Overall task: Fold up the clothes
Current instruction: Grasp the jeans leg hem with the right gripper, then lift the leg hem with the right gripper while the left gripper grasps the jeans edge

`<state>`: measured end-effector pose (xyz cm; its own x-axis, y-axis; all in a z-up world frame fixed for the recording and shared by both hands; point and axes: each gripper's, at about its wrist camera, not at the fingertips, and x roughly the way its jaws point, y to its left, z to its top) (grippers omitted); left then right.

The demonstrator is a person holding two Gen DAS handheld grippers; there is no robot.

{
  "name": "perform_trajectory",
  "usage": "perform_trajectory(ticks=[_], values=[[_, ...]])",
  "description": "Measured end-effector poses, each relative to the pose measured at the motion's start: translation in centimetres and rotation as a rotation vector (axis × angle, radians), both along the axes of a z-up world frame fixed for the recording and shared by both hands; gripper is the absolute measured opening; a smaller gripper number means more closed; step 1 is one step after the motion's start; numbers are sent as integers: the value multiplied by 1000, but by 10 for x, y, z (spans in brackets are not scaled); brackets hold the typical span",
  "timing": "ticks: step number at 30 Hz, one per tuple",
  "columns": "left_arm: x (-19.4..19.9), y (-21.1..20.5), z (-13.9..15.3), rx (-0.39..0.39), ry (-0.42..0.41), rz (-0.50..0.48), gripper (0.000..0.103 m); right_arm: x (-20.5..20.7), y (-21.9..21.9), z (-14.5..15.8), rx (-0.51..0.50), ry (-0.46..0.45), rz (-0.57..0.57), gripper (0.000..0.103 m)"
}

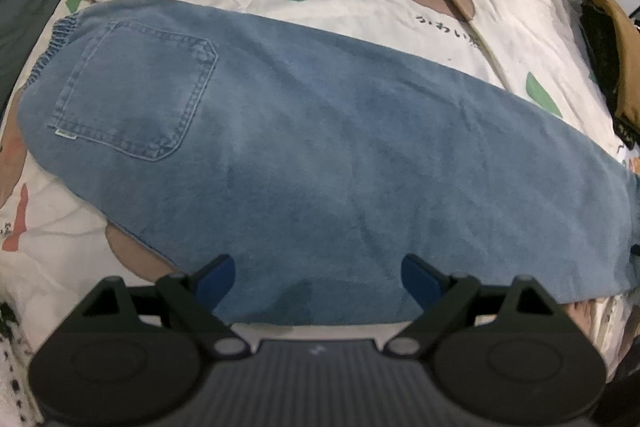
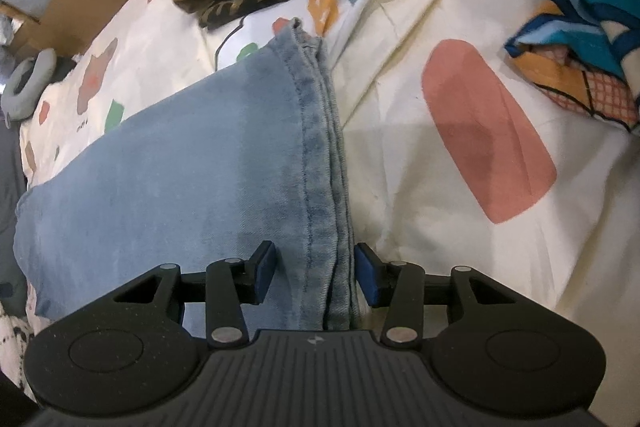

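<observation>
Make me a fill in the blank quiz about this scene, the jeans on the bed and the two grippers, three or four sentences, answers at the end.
1. The jeans lie flat on a printed ____.
2. The left gripper hovers over the denim with its jaws wide ____.
3. The right gripper straddles the stitched ____ at the leg end of the jeans, its jaws not closed on it.
4. The back pocket sits near the elastic ____.

Missing words: bedsheet; open; hem; waistband

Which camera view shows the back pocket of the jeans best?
The left wrist view: the back pocket on the jeans shows whole there, with its stitching. The right wrist view shows only the hem end, no pocket.
</observation>
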<state>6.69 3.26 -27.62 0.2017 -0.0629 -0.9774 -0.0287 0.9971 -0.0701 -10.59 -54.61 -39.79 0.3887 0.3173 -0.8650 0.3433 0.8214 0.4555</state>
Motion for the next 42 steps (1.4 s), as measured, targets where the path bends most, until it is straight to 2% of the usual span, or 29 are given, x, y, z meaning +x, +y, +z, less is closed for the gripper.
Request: perform_trajectory(ticks=[12,17,23,25,28,31,34,42], values=[[-1,-7,-7,-5,14,-9,92,3,8,35,-11,-21,63,47],[-3,-7,-12,-2,26,-2,92,4,1,21,20,-11,26,47],[-5,-7,-14,-7,33,1,92,2,-23,-12,181,0,-131,47],[-5,-7,-15,-11,34,-1,92,3,-28,-13,221,-9,-152,45],[-4,-6,-15,-15,33,-2,92,4,-31,-6,267,-30,-129,40],[-5,-6,-17,-18,34,-3,92,6,-31,7,323,-71,-95,40],[-5,-8,-20,-17,42,-3,92,11,-27,13,334,-88,-68,41],[-1,-15,-23,-11,41,-41,92,28,-25,-15,323,-34,-98,40]])
